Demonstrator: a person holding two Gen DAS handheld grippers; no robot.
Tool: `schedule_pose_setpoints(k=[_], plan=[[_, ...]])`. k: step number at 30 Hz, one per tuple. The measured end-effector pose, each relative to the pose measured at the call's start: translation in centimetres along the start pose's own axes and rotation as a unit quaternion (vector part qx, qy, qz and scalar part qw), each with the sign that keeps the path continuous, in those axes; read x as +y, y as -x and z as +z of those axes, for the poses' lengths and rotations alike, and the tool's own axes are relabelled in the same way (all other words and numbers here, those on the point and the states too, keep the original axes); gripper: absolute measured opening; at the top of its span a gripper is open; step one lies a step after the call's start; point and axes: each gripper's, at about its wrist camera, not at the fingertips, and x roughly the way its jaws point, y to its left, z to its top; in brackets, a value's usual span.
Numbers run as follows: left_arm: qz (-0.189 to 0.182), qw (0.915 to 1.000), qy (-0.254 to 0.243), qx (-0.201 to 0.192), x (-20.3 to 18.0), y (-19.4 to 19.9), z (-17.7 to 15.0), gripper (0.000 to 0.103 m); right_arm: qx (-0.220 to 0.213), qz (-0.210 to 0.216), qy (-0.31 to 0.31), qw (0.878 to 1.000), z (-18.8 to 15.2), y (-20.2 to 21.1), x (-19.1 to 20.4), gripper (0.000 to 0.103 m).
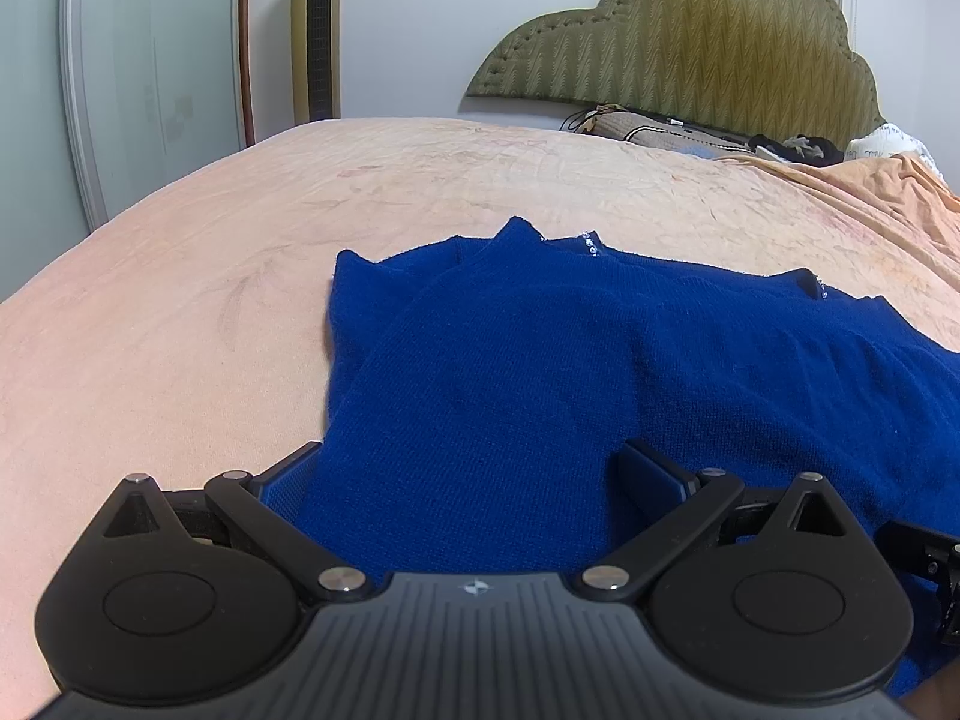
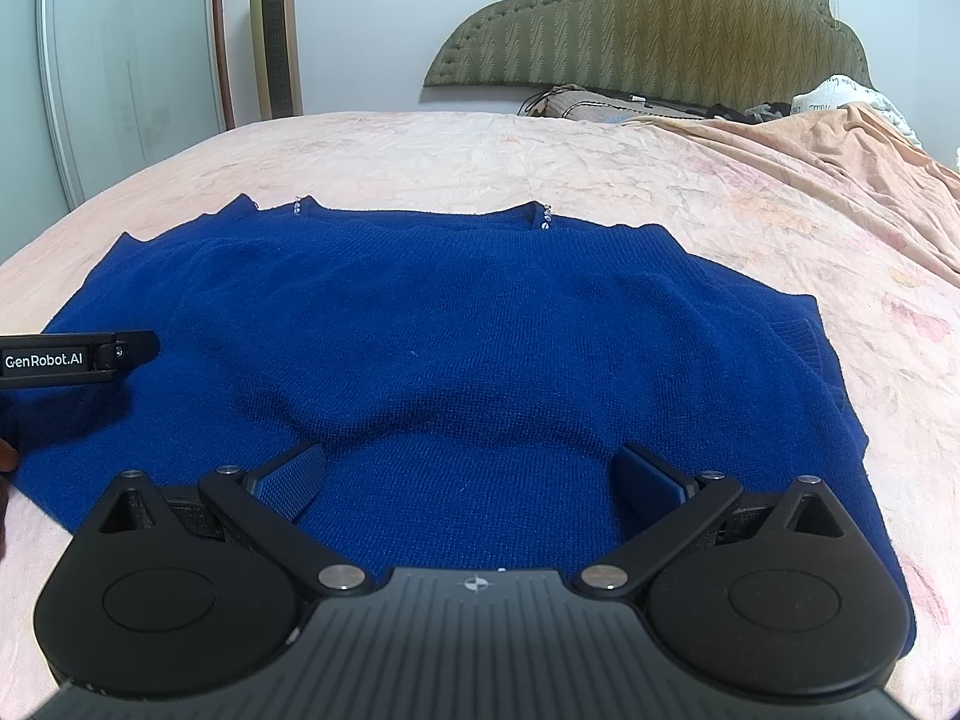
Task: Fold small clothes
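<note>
A dark blue knit sweater [image 2: 480, 330] lies flat on a peach bedspread [image 2: 720, 192], neckline with small rhinestones at the far side, both sleeves folded in over the body. In the left wrist view the sweater [image 1: 570, 372] fills the middle and right. My left gripper [image 1: 474, 474] stands open over the sweater's near left edge, nothing pinched between its pads. My right gripper [image 2: 474, 474] is open too, low over the near hem, where the cloth bulges up between the pads. The left gripper's side [image 2: 78, 357] shows at the left of the right wrist view.
A padded olive headboard [image 2: 648, 18] stands at the far end with pillows and dark clutter [image 2: 750, 111] below it. A gold tower fan [image 2: 275, 30] and a white wardrobe door [image 2: 126, 60] are at the far left. Rumpled bedspread [image 1: 888, 192] rises at the right.
</note>
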Motion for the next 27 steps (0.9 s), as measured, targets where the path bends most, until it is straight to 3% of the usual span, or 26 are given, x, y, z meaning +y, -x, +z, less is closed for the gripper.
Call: schedule_pose_setpoints(k=[2, 6, 10, 12, 14, 16, 18, 21, 24, 27], plan=[[-0.002, 1.0, 0.0, 0.002, 0.1, 0.2, 0.1, 0.103, 0.0, -0.001, 0.001, 1.0, 0.0, 0.0, 0.0, 0.103], [-0.046, 0.9989, -0.007, 0.011, 0.8, 1.7, 1.3, 0.103, 0.001, 0.002, -0.001, 1.0, 0.1, 0.1, -0.4, 0.103], [-0.022, 0.9988, -0.043, -0.008, 2.5, 2.8, 3.6, 0.103, 0.013, 0.015, -0.017, 1.0, 0.4, 0.9, -1.2, 0.102], [-0.028, 0.998, -0.057, -0.001, 3.9, 2.4, 4.9, 0.103, -0.009, 0.013, -0.041, 0.999, 0.7, 2.6, -1.3, 0.1], [-0.058, 0.9963, -0.058, 0.026, 5.6, 1.4, 6.3, 0.103, -0.056, -0.008, 0.019, 0.998, 1.0, 4.8, 0.5, 0.102], [-0.096, 0.9928, -0.047, 0.054, 7.3, 0.1, 7.4, 0.103, -0.107, -0.029, 0.108, 0.988, 0.9, 6.9, 3.5, 0.103], [-0.112, 0.9901, -0.031, 0.078, 8.8, -1.3, 8.3, 0.103, -0.129, -0.029, 0.178, 0.975, 0.4, 8.2, 6.5, 0.103], [-0.165, 0.9799, -0.006, 0.112, 10.6, -3.4, 8.8, 0.103, -0.131, -0.003, 0.26, 0.957, -1.3, 9.0, 10.4, 0.103], [-0.239, 0.9586, 0.044, 0.148, 12.0, -5.8, 8.9, 0.103, -0.114, 0.006, 0.319, 0.941, -3.1, 8.4, 13.6, 0.103], [-0.265, 0.9495, 0.075, 0.15, 11.8, -7.5, 9.0, 0.103, -0.098, -0.001, 0.382, 0.919, -4.6, 7.3, 16.4, 0.102]])
